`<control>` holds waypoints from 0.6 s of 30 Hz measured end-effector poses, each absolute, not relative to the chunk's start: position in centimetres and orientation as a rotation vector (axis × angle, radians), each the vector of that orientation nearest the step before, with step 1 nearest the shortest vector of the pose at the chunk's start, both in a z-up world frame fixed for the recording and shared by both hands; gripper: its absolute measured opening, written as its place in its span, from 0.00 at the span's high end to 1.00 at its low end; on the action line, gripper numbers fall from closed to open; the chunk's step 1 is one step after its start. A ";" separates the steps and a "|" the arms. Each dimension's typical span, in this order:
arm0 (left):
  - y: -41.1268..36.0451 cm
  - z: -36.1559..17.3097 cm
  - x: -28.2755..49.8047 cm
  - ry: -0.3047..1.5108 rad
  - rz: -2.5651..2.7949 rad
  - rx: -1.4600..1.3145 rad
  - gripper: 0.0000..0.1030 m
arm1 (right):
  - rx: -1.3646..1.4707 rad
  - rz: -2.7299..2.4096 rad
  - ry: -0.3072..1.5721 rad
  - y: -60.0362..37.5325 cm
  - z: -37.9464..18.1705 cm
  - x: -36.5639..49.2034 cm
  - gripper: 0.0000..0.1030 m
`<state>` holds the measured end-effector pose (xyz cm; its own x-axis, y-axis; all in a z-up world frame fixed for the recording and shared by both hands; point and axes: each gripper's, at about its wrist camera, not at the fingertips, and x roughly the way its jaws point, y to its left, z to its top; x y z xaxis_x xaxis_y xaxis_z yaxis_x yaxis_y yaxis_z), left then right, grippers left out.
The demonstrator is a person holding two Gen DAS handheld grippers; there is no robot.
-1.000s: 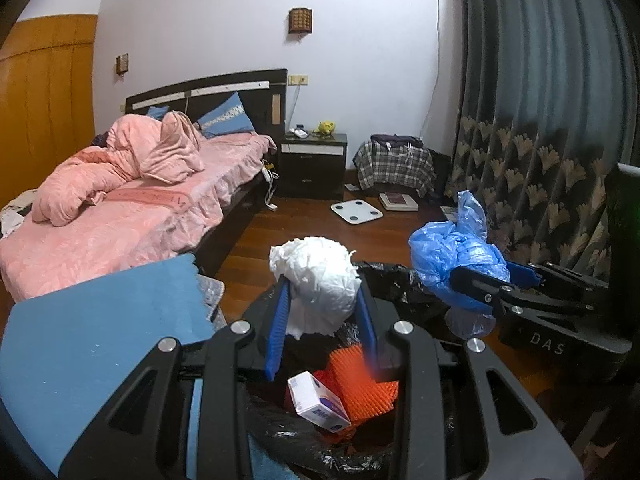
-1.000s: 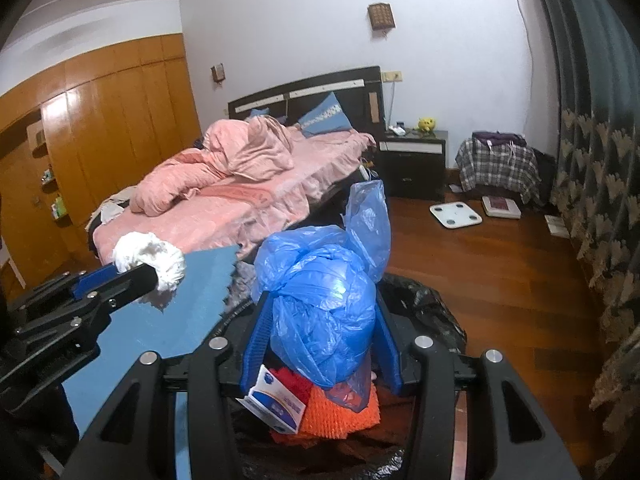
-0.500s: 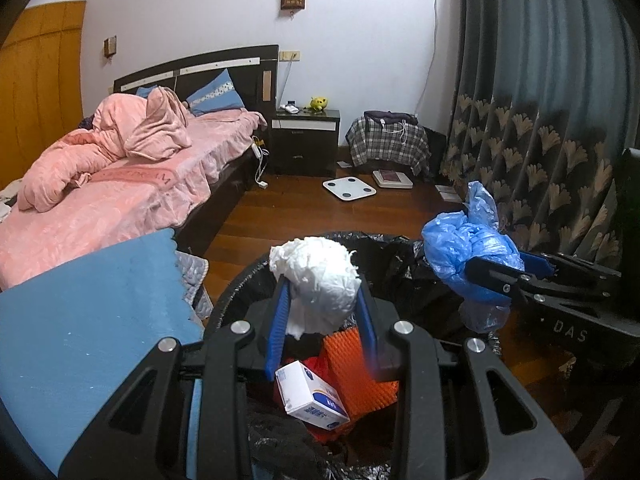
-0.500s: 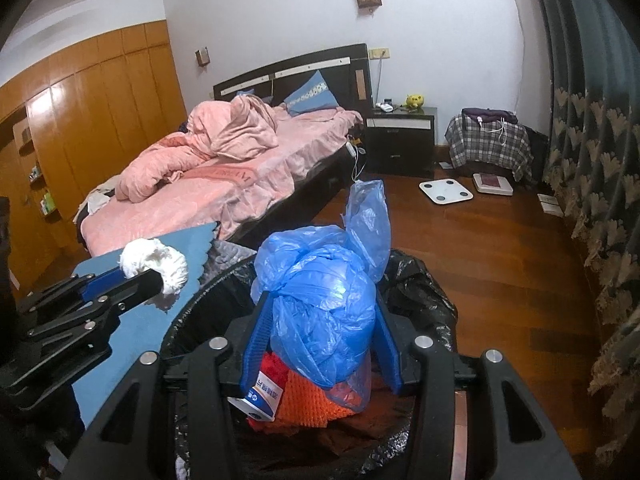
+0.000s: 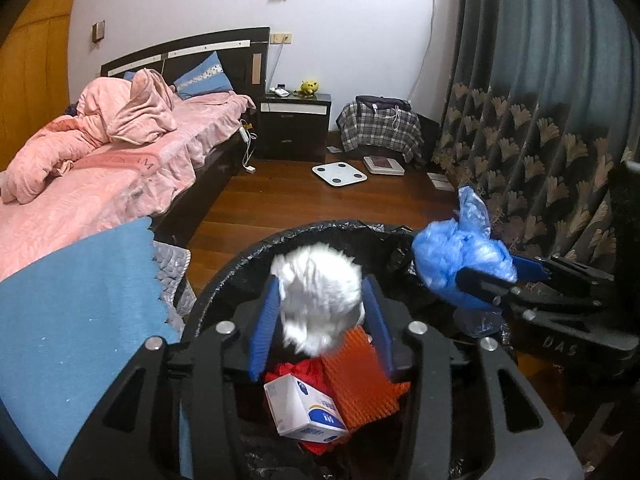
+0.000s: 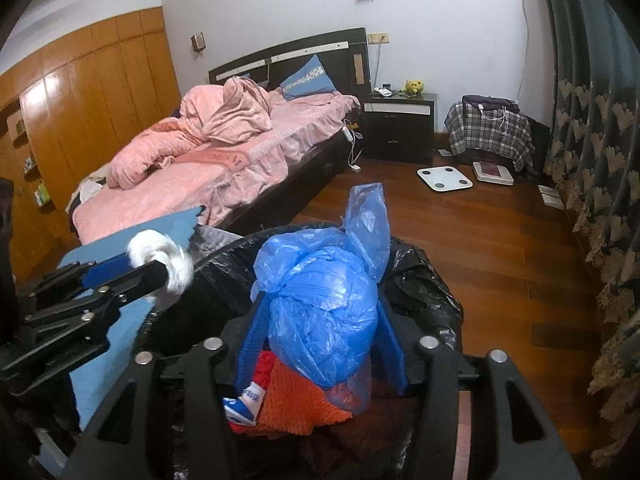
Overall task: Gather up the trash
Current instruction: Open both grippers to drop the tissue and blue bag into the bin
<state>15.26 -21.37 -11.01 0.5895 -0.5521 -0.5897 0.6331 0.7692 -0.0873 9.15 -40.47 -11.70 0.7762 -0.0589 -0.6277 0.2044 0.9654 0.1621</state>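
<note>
Both wrist views, over the trash bin (image 5: 248, 256). The left gripper (image 5: 320, 300) holds a white paper wad (image 5: 318, 300) between its blue fingers (image 5: 262, 332); the wad is blurred and sits a little lower than half a second ago, and the jaws look slightly wider, so release appears to have begun, though whether the wad is free cannot be told. The right gripper (image 6: 320, 332) is closed on a knotted blue plastic bag (image 6: 320, 312), which bulges above and below the fingers (image 6: 248, 344).

Over the last second both grippers have travelled from beside the bin to above its opening. The black liner (image 6: 424, 280), earlier only partly visible, now rings both loads. In the left view the bag hangs over the bin's right rim; in the right view the wad hangs over the left rim.

Already inside the bin: an orange mesh piece (image 5: 356, 376), a small white box (image 5: 302, 408) and red material (image 5: 296, 372), all directly beneath the wad.

Judgement: transport is finished and the drop step is under way. The wad should land on the heap. The bag is the bulkier load and is nearer the rim, so it may need to be moved inward before the jaws part. A blue mat (image 5: 76, 304) lies just left of the bin.
</note>
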 end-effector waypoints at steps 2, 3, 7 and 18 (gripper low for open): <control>-21.1 -11.0 15.5 0.640 -0.692 0.127 0.50 | 0.229 -0.149 0.674 -40.6 -11.9 9.2 0.35; -20.9 -11.0 15.5 0.637 -0.689 0.120 0.48 | 0.230 -0.150 0.674 -40.6 -12.0 9.1 0.33; -20.0 -10.5 15.7 0.633 -0.668 0.102 0.38 | 0.227 -0.171 0.663 -40.6 -11.8 8.6 0.13; -14.7 -7.7 14.8 0.609 -0.547 0.041 0.16 | 0.244 -0.160 0.633 -39.5 -9.1 6.8 0.06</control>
